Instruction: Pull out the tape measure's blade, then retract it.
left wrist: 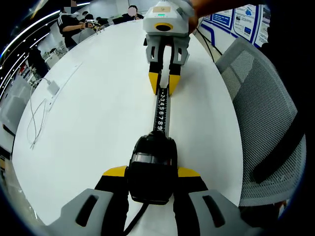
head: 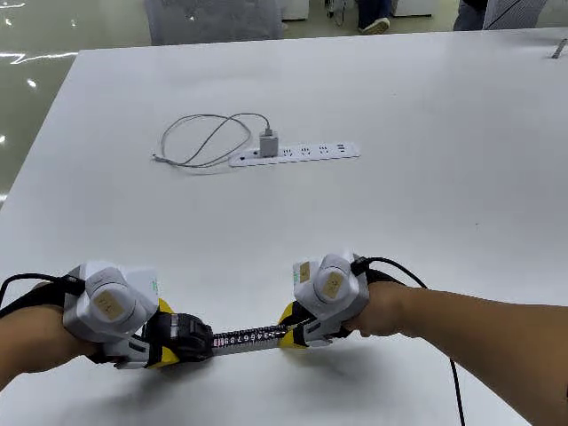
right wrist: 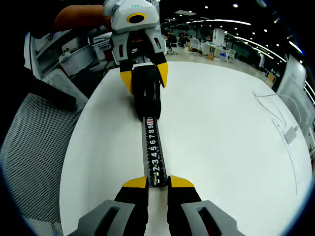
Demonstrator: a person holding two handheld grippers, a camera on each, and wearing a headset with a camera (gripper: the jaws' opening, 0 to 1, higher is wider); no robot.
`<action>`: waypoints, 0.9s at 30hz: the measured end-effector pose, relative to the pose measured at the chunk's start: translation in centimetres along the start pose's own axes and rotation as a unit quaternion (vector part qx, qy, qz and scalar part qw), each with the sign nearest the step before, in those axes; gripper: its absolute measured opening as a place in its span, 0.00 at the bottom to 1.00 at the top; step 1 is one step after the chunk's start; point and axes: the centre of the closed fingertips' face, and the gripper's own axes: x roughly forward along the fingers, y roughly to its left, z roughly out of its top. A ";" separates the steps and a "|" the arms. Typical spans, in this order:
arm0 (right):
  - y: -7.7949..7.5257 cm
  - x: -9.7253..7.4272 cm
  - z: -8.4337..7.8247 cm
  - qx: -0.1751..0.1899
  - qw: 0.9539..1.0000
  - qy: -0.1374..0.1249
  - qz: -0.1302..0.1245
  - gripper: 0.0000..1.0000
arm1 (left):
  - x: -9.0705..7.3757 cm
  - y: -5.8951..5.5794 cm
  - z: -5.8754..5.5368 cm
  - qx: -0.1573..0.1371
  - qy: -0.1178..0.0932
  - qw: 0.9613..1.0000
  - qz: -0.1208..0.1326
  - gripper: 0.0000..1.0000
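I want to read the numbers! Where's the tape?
Head view, bottom middle: the tape runs over the table between its black case in the left gripper and the right gripper pinching its tip.

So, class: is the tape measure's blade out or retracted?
Partly out: numbered blade runs from the case in the left hand-held gripper to the right hand-held gripper.

It looks like an open-plan office or lab. A long white surface (head: 426, 106) carries a power strip (head: 306, 152) with a charger (head: 268, 142) plugged in. A mesh office chair (left wrist: 261, 113) stands beside it. Posters (left wrist: 241, 22) hang on a wall, and strip lights (right wrist: 231, 21) run over distant desks (right wrist: 206, 46) and seated people (left wrist: 74, 22).
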 end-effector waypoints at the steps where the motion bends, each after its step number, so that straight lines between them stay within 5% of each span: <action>1: 0.0 0.0 0.0 0.000 1.000 0.000 0.000 0.09 | 0.0 0.0 0.0 0.000 0.000 1.000 0.000 0.30; 27: -0.2 -0.7 -1.2 0.007 1.000 0.007 -0.001 0.09 | 0.0 0.0 0.0 -0.001 0.000 1.000 0.002 0.30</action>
